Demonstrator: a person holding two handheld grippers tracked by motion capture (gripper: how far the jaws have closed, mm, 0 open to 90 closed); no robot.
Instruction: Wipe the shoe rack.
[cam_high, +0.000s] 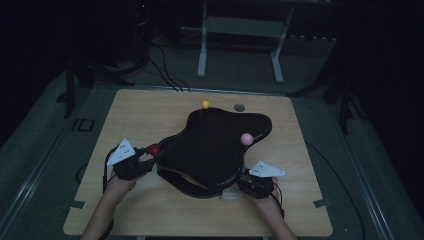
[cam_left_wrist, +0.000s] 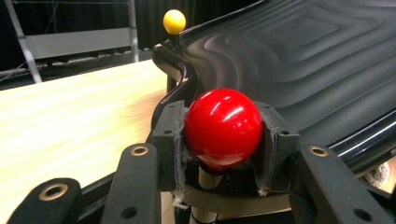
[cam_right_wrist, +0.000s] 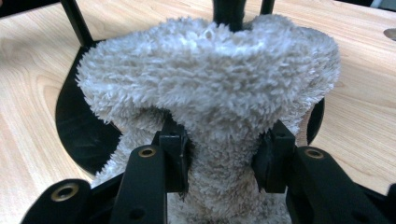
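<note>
- Left gripper (cam_left_wrist: 223, 140): jaws clamped on glossy red ball knob (cam_left_wrist: 223, 128) at nine o'clock of the black ripple-moulded plastic tray (cam_high: 215, 145), likely to steady it.
- Right gripper (cam_right_wrist: 219, 161): jaws pinching fluffy grey-white fleece cloth (cam_right_wrist: 210, 88) at tray's five o'clock edge, probably for wiping.
- Tray bed holds nothing; yellow ball knob (cam_high: 205, 104) at twelve, pink ball knob (cam_high: 246, 138) at two.
- Tray stands on pale wooden table (cam_high: 145, 115).

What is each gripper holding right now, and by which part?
Left gripper clamps the red ball across its sides. Right gripper pinches the fluffy grey cloth at its bunched lower part.
</note>
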